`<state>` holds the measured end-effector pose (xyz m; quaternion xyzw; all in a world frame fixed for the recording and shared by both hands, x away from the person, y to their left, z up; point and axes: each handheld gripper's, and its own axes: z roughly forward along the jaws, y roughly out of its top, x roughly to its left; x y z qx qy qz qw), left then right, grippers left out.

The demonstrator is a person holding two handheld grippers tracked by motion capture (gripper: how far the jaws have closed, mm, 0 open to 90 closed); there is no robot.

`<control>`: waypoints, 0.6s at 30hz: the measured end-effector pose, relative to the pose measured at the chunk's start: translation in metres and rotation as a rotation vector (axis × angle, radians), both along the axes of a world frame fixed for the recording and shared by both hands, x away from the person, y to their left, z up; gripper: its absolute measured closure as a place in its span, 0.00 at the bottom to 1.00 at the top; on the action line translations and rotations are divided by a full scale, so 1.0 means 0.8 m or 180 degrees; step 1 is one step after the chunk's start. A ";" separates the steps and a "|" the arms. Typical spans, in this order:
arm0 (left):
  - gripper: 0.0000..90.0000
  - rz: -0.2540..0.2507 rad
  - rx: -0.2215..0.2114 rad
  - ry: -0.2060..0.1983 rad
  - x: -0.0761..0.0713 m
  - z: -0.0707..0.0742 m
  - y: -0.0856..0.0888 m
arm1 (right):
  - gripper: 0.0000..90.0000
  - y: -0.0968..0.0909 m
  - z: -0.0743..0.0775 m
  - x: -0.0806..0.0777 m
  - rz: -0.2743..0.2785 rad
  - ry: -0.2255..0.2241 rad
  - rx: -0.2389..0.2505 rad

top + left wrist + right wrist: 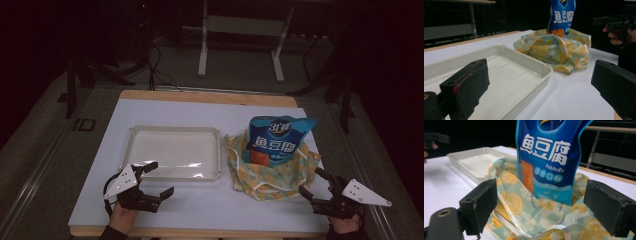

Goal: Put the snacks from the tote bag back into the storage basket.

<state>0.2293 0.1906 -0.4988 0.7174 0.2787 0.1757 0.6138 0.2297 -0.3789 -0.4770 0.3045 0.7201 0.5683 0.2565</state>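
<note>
Nearest the person, two grippers sit just inside the table's front edge. The left gripper has its jaws spread wide and holds nothing; one jaw reaches over the near rim of the tray, the other hangs over bare white tabletop. The right gripper is likewise spread and empty, its jaws just beside the near right edge of the cloth bag.

Between the two grippers runs a bare strip of white surface along the front — open room, nothing lying on it. Bare surface also lies behind the tray and bag.

One tray, white plastic and shallow, lies left of centre; it is empty. To its right and close beside it, one crumpled cloth bag with a citrus-slice print — and standing upright in it, one blue snack packet marked "Fish tofu".

Beyond the far edge, a metal stand rises from the dim floor.
</note>
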 end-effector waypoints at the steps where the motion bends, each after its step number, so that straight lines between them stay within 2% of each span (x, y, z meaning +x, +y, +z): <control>1: 0.02 0.0008 0.0024 0.0001 0.000 0.000 -0.001 | 0.13 0.000 -0.001 0.000 0.0007 -0.0004 -0.0018; 5: 0.02 0.0032 0.0036 -0.0029 -0.002 0.002 -0.002 | 0.13 0.000 -0.002 -0.001 -0.0003 0.0009 -0.0045; 8: 0.02 0.0022 0.0000 -0.0018 -0.002 0.003 -0.002 | 0.13 -0.002 -0.001 -0.003 -0.0016 0.0013 0.0004; 10: 0.01 -0.0006 -0.0010 0.0043 -0.001 0.003 -0.005 | 0.13 -0.003 -0.001 -0.003 -0.0018 0.0010 0.0017; 14: 0.01 -0.0047 0.0083 0.0075 0.000 0.004 -0.011 | 0.13 -0.004 0.000 -0.003 0.0010 0.0033 0.0044; 18: 0.01 -0.0064 0.0026 0.0139 0.003 0.007 -0.014 | 0.13 -0.005 0.003 -0.003 0.0072 0.0060 0.0038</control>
